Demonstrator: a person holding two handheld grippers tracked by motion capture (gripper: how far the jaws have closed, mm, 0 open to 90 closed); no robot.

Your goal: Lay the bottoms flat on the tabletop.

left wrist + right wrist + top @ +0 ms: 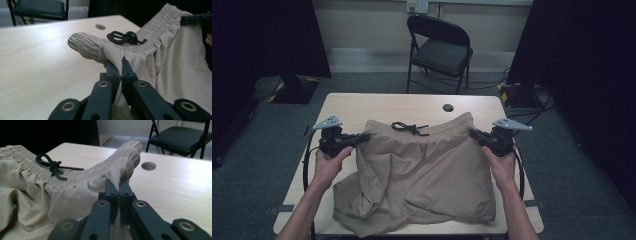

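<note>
A pair of tan shorts (422,175) with a gathered waistband and a black drawstring (410,128) hangs over the wooden table (362,105), its waistband lifted and stretched between my hands. My left gripper (364,137) is shut on the waistband's left end, and tan fabric (110,53) is pinched between its black jaws. My right gripper (473,133) is shut on the waistband's right end (125,162) in the same way. The leg hems rest on the table near its front edge. In the left gripper view the drawstring (123,37) lies tied on the waistband.
A round cable hole (448,107) sits in the table behind the shorts. A black folding chair (439,47) stands on the floor beyond the table. Dark curtains and stands flank both sides, with cables on the floor at the right.
</note>
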